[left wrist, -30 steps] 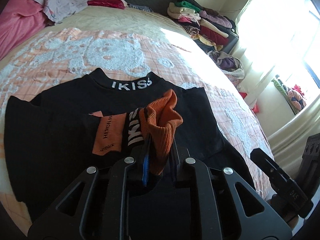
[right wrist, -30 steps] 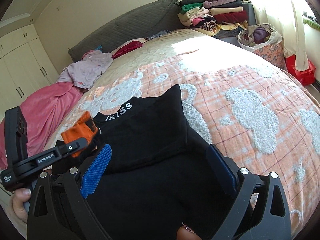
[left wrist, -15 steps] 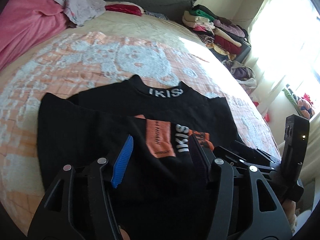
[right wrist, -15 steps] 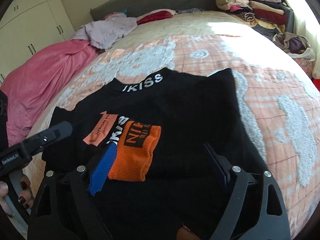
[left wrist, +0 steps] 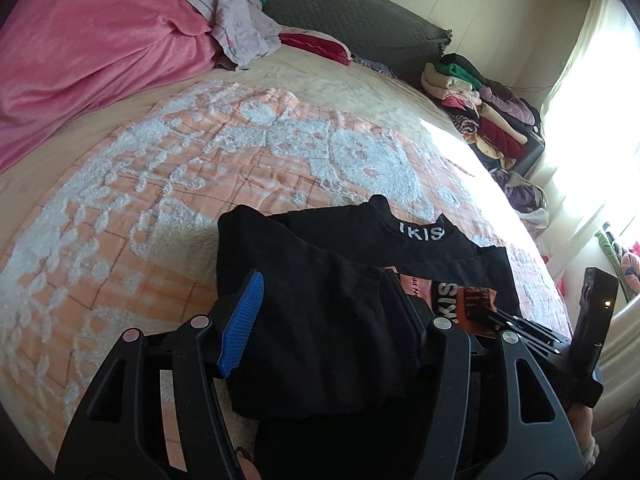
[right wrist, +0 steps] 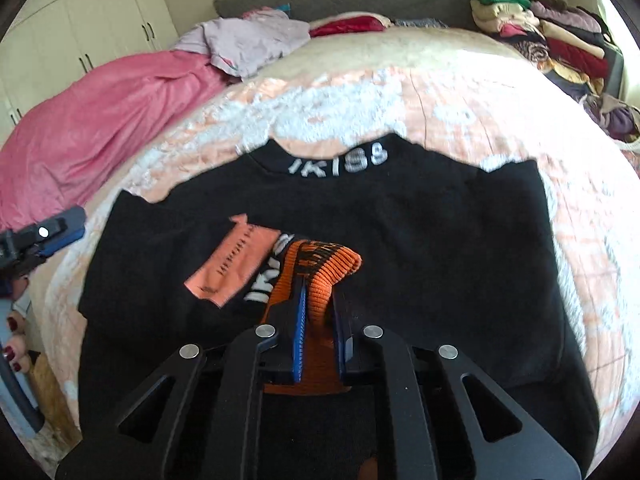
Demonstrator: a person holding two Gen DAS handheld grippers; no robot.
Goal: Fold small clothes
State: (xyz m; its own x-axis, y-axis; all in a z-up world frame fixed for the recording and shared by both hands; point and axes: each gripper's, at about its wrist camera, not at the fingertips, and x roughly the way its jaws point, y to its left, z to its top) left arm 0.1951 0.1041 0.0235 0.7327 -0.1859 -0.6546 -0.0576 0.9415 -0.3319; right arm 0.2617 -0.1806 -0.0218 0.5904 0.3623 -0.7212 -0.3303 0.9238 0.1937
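Note:
A black top (right wrist: 440, 240) with white lettering on its collar (right wrist: 340, 162) lies flat on the bed. An orange ribbed cuff (right wrist: 328, 260) and a peach label patch (right wrist: 232, 268) rest on its front. My right gripper (right wrist: 318, 288) is shut on the orange cuff, pinching it between the pads. In the left wrist view my left gripper (left wrist: 322, 280) stands open over the top's (left wrist: 320, 240) left side, black cloth lying between its fingers, pads apart. The cuff (left wrist: 476, 300) and the right gripper (left wrist: 492, 314) show at its right.
The bed has a peach and white blanket (left wrist: 160, 200). A pink blanket (left wrist: 92, 60) and a lilac garment (left wrist: 240, 32) lie at the far left. Folded clothes (left wrist: 480, 108) are stacked far right, above a basket (left wrist: 524, 196). A hand (right wrist: 16, 352) shows at the left edge.
The left gripper let go of the orange cuff, opened and moved left over the top's side. The right gripper came in from the right and shut on the cuff.

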